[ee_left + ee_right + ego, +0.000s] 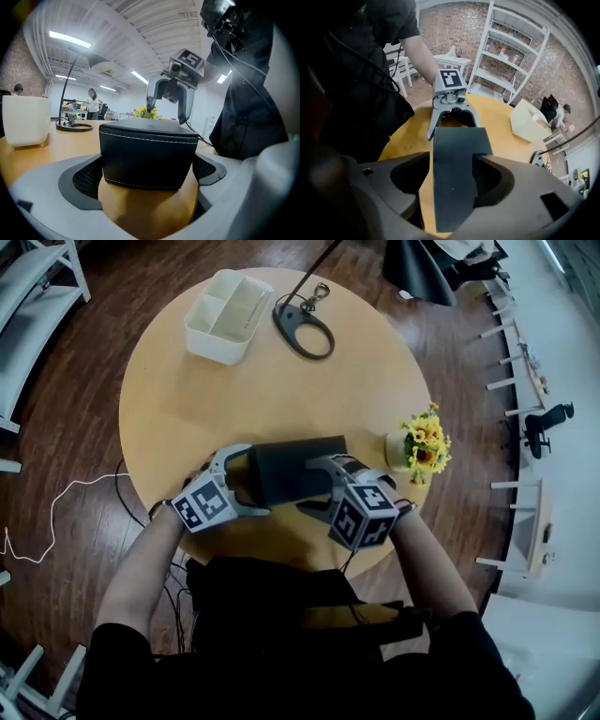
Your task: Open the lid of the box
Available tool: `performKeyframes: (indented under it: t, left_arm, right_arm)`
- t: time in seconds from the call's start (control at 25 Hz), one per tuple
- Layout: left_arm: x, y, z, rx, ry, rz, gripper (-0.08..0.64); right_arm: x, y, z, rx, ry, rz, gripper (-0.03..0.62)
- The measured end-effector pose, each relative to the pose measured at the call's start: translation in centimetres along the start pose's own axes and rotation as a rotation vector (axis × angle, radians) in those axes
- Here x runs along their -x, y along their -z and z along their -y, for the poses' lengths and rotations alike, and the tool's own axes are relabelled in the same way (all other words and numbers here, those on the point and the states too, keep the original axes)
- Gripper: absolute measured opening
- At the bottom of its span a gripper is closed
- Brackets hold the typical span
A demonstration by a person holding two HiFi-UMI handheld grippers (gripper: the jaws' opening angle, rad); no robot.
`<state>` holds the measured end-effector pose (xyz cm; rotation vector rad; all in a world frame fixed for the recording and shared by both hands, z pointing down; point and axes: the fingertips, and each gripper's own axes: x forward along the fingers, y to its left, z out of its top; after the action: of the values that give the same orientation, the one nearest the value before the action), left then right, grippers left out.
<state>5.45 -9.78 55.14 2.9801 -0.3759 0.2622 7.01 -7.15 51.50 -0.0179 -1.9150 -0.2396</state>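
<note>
So far the lid (147, 127) looks still down: the black box (295, 467) sits near your edge of the round surface (187, 399), your left tongs (255, 482) clamped across its left end, your right tongs (309, 486) spread wide around its right end, gripping nothing.

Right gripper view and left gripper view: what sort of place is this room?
Probably an open office or lab workspace: white shelving before a brick wall, long ceiling strip lights, and people in the background.

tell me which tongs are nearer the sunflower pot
Right. The right tongs are at the right end of the black box, just left of the sunflower pot; the left tongs are at the box's left end.
</note>
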Motion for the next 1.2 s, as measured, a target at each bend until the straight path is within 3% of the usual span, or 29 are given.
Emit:
performKeyframes:
  t: [0.24,0.68,0.96,1.2]
  left_arm:
    - [0.1,0.1,-0.1,0.001,-0.001,0.0,0.588]
    - [0.1,0.0,-0.1,-0.004,-0.001,-0.003,0.58]
    - [0.1,0.1,-0.1,-0.01,-0.004,-0.012,0.574]
    - [0.2,0.2,-0.3,-0.012,-0.003,-0.012,0.575]
  right_arm:
    - [-1.0,1.2,0.3,0.019,0.008,-0.058,0.29]
    - [-1.0,1.0,0.2,0.104,0.03,-0.059,0.284]
    - [1.3,0.4,0.9,0.046,0.098,0.027,0.259]
    - [6.6,-1.2,4.6,-0.091,0.242,0.178,0.248]
